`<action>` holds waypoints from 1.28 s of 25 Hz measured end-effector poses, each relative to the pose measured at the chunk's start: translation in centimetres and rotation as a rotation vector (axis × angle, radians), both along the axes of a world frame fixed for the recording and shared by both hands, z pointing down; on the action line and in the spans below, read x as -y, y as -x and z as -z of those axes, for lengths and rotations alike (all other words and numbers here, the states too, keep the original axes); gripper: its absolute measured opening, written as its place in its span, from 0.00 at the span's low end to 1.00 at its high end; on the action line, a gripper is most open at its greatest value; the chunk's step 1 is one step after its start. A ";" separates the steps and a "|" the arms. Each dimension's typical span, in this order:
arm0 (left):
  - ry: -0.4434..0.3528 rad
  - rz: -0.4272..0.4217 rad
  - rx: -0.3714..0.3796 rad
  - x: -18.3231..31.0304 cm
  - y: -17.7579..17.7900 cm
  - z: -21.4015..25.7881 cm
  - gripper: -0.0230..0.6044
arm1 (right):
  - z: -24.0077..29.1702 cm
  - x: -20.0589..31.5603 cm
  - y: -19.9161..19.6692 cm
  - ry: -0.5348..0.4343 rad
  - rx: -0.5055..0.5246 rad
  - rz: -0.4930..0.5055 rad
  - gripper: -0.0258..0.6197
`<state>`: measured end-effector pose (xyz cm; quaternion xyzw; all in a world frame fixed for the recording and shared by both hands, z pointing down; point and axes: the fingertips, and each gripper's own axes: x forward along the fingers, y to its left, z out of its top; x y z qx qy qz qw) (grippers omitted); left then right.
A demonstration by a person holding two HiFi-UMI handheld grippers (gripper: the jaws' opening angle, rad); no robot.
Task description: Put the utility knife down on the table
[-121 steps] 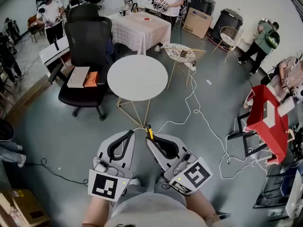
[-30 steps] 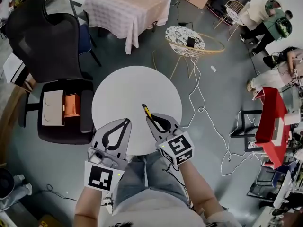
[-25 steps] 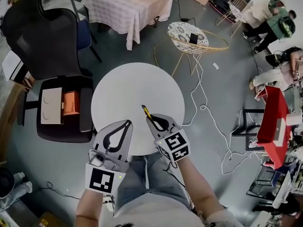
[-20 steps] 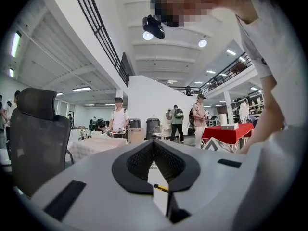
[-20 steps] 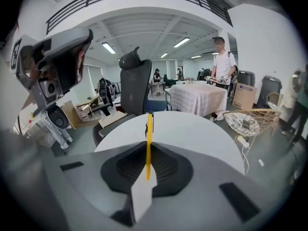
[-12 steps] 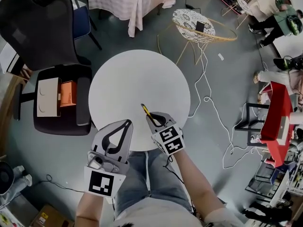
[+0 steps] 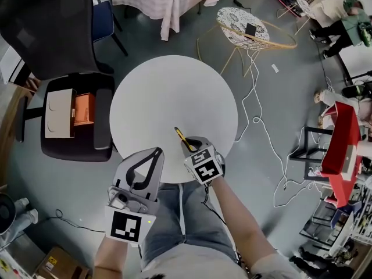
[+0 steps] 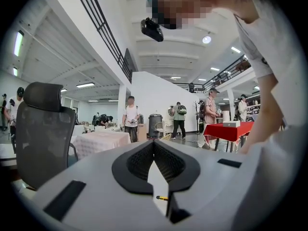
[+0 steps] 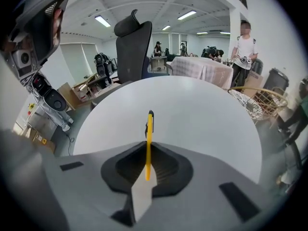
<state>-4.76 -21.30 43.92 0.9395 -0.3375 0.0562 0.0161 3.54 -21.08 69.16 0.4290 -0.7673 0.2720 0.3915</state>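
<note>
The yellow utility knife (image 7: pixel 182 137) sticks out forward from my right gripper (image 7: pixel 187 144), which is shut on its rear end. It hangs over the near part of the round white table (image 7: pixel 168 92); I cannot tell if it touches the top. In the right gripper view the knife (image 9: pixel 149 131) points away from the jaws of my right gripper (image 9: pixel 147 150) across the table (image 9: pixel 202 114). My left gripper (image 7: pixel 157 151) hovers at the table's front edge, shut and empty. Through the left gripper (image 8: pixel 154 142) a bit of the knife (image 8: pixel 162 198) shows.
A black office chair (image 7: pixel 52 34) stands left of the table, with a pale box (image 7: pixel 58 112) and an orange item (image 7: pixel 84 108) on its seat. A wire chair (image 7: pixel 247 28) and a white cable (image 7: pixel 256 121) lie to the right. A red table (image 7: pixel 340 147) is far right.
The person has come up to the table. My right gripper has carried the knife forward over the tabletop and tipped downward. The left gripper stays shut at the front edge.
</note>
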 end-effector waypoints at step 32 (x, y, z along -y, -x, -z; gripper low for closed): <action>0.003 0.012 -0.003 -0.1 0.2 0.1 0.05 | 0.5 -0.2 0.3 0.025 -0.016 0.005 0.11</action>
